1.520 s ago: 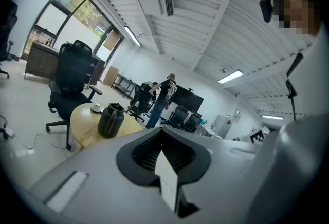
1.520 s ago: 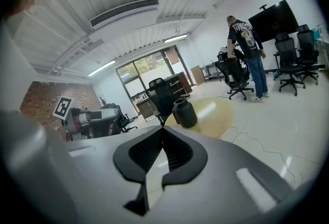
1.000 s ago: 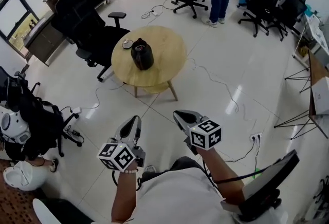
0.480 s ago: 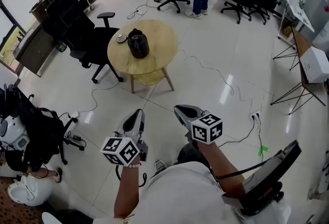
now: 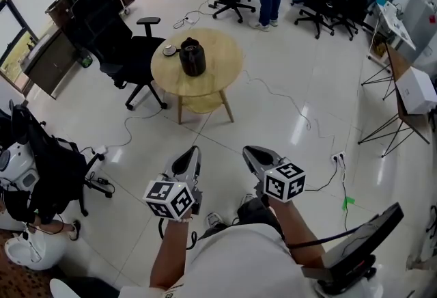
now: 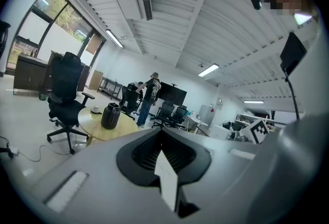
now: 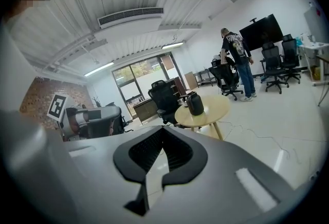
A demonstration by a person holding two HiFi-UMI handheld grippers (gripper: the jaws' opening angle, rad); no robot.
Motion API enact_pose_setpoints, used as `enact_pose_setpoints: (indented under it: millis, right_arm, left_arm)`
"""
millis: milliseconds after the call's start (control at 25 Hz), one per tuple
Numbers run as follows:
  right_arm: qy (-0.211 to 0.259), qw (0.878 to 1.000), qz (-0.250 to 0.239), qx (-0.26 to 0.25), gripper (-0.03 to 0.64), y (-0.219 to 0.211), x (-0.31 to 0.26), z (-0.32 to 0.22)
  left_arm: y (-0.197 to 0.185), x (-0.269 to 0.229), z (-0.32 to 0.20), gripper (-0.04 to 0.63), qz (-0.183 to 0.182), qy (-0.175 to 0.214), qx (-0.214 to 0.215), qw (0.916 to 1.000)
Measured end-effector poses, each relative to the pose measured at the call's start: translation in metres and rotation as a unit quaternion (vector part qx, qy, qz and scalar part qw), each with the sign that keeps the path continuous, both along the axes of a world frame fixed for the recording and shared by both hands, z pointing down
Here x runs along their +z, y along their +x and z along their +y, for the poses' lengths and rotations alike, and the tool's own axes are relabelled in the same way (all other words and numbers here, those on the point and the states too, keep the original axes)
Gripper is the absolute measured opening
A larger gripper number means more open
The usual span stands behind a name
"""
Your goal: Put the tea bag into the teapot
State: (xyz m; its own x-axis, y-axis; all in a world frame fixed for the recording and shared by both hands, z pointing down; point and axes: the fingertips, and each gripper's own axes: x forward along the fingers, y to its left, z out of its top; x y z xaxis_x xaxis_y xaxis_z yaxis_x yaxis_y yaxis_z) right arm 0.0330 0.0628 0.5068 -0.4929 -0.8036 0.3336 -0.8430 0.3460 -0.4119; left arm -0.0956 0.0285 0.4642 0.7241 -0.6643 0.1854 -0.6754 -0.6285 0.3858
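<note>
Both jaws are closed and hold nothing. Your left gripper (image 5: 193,152) and right gripper (image 5: 248,151) hang low in front of you, tips pointing toward the table (image 5: 225,78), which is well away across the floor. The teapot (image 5: 192,57) stands upright on it, with a small dish (image 5: 168,50) just beside it. The tea bag is too small to make out from here, whether on the dish or already in the pot.

This fits either the bag waiting by the pot or the bag already inside, with you standing off. No step at the pot is in hand. Any work there calls for closing the distance until the dish and pot are within reach.
</note>
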Motion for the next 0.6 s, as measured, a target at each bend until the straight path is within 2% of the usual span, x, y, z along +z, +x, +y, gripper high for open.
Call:
enact_pose_setpoints:
  millis: [160, 600]
  right_arm:
    - [0.012, 1.0, 0.018, 0.01, 0.0, -0.0007, -0.0045, 0.0061]
    - [0.017, 0.999, 0.023, 0.019, 0.0, -0.0036, -0.0062, 0.0061]
  left_arm:
    - [-0.0044, -0.0021, -0.0018, 0.012, 0.006, 0.003, 0.001, 1.0]
    - [-0.0085, -0.0046, -0.0066, 0.012, 0.016, 0.008, 0.009, 0.9998]
